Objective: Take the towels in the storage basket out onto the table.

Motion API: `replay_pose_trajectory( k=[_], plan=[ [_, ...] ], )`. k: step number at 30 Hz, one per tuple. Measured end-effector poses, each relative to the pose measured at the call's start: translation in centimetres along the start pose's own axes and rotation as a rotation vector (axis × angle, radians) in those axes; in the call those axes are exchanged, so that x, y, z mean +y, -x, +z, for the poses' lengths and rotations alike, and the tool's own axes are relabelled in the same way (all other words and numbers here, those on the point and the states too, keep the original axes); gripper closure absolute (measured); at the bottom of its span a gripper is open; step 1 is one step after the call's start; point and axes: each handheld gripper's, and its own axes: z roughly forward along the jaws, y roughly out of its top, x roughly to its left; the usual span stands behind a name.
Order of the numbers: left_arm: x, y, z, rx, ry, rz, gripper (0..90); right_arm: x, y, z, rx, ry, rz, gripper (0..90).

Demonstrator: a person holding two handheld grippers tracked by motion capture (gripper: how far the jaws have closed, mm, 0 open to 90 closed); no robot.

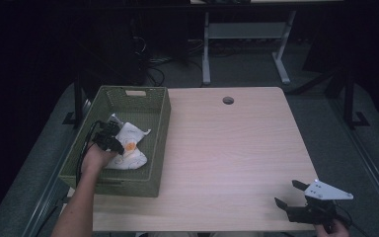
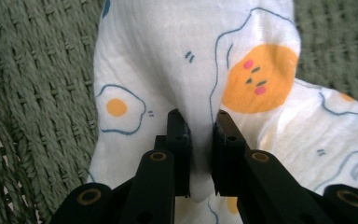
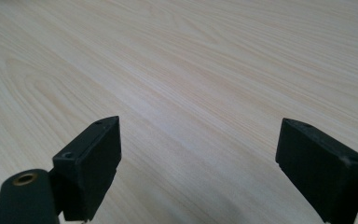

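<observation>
The left tool (image 2: pixel 200 140) is pinched shut on a fold of the egg-print cloth (image 2: pixel 191 70), which lies straight ahead of it inside the green basket (image 1: pixel 153 143) at the tabletop's (image 1: pixel 237 148) left edge. The right tool (image 1: pixel 296 195) rests wide and empty, well apart. Beyond, desk legs (image 1: pixel 206 49) stand in a dark room.

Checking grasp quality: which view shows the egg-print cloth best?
The left gripper view: the egg-print cloth is close up, a fold pinched in the left gripper. The high view shows it small in the green basket. The right gripper view looks at the table.
</observation>
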Motion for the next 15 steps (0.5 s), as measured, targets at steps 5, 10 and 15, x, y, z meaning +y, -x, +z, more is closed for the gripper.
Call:
replay_pose_trajectory(
  k=[5,10,15],
  plan=[
    [-0.1,0.3,-1.6,-0.073,0.066,0.0,79.9,0.0,-0.1,0.0,-0.008,0.002,0.003,13.8],
    [-0.3,0.6,-2.9,-0.123,0.125,0.007,79.9,0.0,0.0,-0.1,-0.013,0.011,0.005,13.8],
    [-0.5,0.6,-4.1,-0.161,0.168,0.014,79.9,0.0,0.0,-0.2,-0.009,0.022,0.017,13.9]
  ],
)
